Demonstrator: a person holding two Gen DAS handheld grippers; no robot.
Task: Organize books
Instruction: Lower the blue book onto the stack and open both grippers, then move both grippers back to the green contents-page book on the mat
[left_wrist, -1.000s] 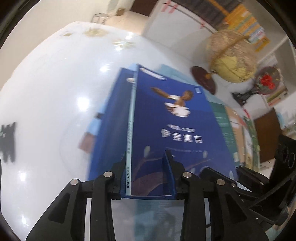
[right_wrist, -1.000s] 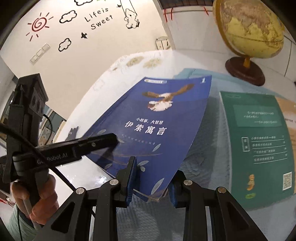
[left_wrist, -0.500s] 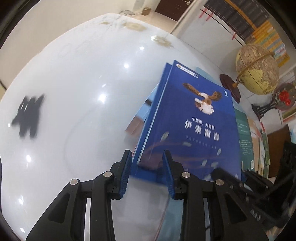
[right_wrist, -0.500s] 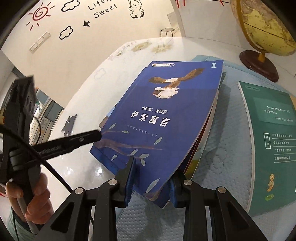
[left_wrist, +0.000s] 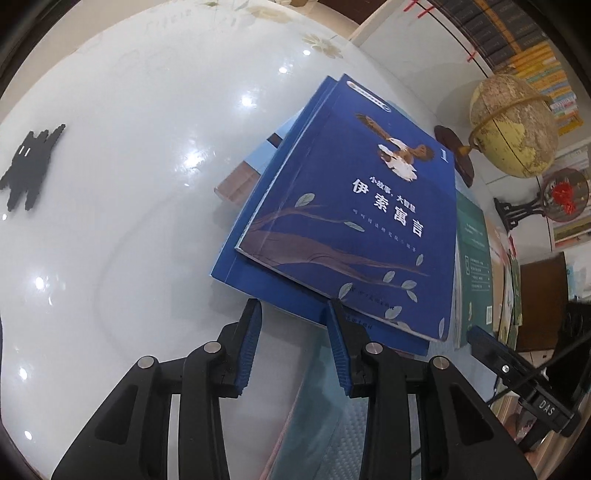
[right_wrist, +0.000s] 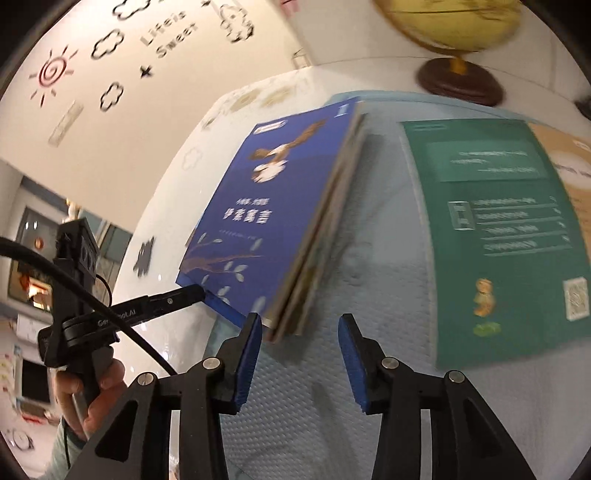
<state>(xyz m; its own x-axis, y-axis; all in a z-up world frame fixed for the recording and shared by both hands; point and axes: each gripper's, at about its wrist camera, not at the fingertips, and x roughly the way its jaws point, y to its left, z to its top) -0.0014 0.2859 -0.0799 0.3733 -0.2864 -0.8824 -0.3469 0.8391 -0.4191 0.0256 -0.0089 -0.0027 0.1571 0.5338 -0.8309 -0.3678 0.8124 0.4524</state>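
Observation:
A blue book with an eagle on its cover (left_wrist: 351, 206) lies flat on top of a small stack of books, also in the right wrist view (right_wrist: 258, 221). My left gripper (left_wrist: 293, 314) stands open. Its fingertips are just at the stack's near edge and nothing is pressed between the pads. The right wrist view shows one left fingertip (right_wrist: 192, 291) beside the stack's near corner. My right gripper (right_wrist: 301, 325) is over the pale blue mat (right_wrist: 351, 387) with its jaws opening and nothing between them. The stack's corner sits next to its left pad.
A green book (right_wrist: 498, 229) lies on the mat to the right of the stack, with a tan one beyond it. A globe (left_wrist: 513, 125) stands at the back. A black cat-shaped figure (left_wrist: 29, 162) lies on the glossy white table (left_wrist: 129, 147). A hand (right_wrist: 85, 398) holds the left gripper.
The blue book, held tilted up by both grippers a second ago, now lies flat on the stack. Both grippers have let go and drawn back, and the right jaws have widened.

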